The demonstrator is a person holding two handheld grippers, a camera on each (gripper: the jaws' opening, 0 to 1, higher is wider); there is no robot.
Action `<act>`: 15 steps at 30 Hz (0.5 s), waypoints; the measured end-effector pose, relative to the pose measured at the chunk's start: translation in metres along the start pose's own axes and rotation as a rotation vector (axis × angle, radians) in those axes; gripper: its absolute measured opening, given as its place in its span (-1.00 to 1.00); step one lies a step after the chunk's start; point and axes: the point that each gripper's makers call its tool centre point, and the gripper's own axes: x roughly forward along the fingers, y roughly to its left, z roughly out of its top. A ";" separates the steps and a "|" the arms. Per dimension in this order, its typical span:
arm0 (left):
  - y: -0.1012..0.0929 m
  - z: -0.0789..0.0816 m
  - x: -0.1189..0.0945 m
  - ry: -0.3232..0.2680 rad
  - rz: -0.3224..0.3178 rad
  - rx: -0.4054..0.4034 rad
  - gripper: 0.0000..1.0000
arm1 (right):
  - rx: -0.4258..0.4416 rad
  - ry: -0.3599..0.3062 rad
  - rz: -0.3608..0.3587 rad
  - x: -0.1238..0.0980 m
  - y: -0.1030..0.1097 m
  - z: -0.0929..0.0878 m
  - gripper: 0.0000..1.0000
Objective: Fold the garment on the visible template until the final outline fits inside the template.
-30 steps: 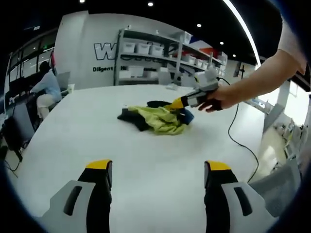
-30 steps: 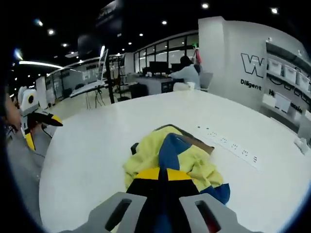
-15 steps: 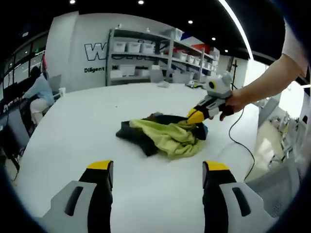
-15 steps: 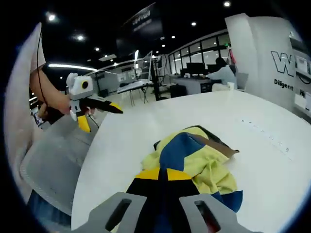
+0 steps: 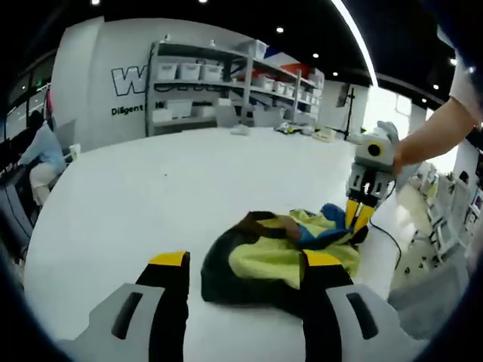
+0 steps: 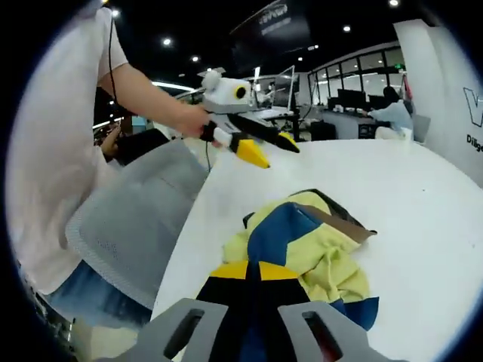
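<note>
The garment (image 5: pixel 266 256) is a crumpled heap of yellow-green, blue, black and brown cloth on the white table (image 5: pixel 151 196). My left gripper (image 5: pixel 246 264) is open, its yellow-tipped jaws standing on either side of the heap's near edge. My right gripper (image 5: pixel 356 219) points down at the heap's right side, shut on the cloth. In the right gripper view the garment (image 6: pixel 302 241) lies just ahead, and my right gripper (image 6: pixel 250 270) is shut on its blue part. Beyond it the left gripper (image 6: pixel 270 148) hovers open above the table. I see no template outline.
A grey chair (image 6: pixel 128 219) stands at the table edge beside the person's body (image 6: pixel 45 151). A cable (image 5: pixel 394 240) hangs off the table's right side. Shelves with white bins (image 5: pixel 226 83) line the far wall, and a seated person (image 5: pixel 38 151) works at the left.
The left gripper has come in close to the garment, which now lies between its jaws. The right gripper, still shut on the cloth, has swung to point downward at the heap's right side.
</note>
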 end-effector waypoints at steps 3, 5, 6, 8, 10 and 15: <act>0.006 0.003 0.020 0.014 -0.027 -0.013 -0.01 | -0.017 0.014 0.014 -0.004 0.007 -0.002 -1.00; 0.006 0.003 0.034 0.030 -0.046 -0.014 -0.12 | -0.026 0.022 0.013 -0.006 0.008 -0.004 -1.00; 0.005 0.000 0.039 0.049 -0.059 -0.011 -0.24 | -0.029 0.026 0.012 -0.007 0.008 -0.005 -1.00; 0.001 -0.007 0.051 0.094 -0.092 -0.003 -0.42 | -0.030 0.024 0.003 -0.009 0.006 -0.006 -1.00; -0.001 -0.011 0.061 0.124 -0.108 0.014 -0.51 | -0.027 0.026 -0.007 -0.012 0.004 -0.007 -1.00; -0.001 -0.019 0.081 0.176 -0.137 0.009 -0.47 | -0.010 0.011 -0.049 -0.020 -0.005 -0.009 -1.00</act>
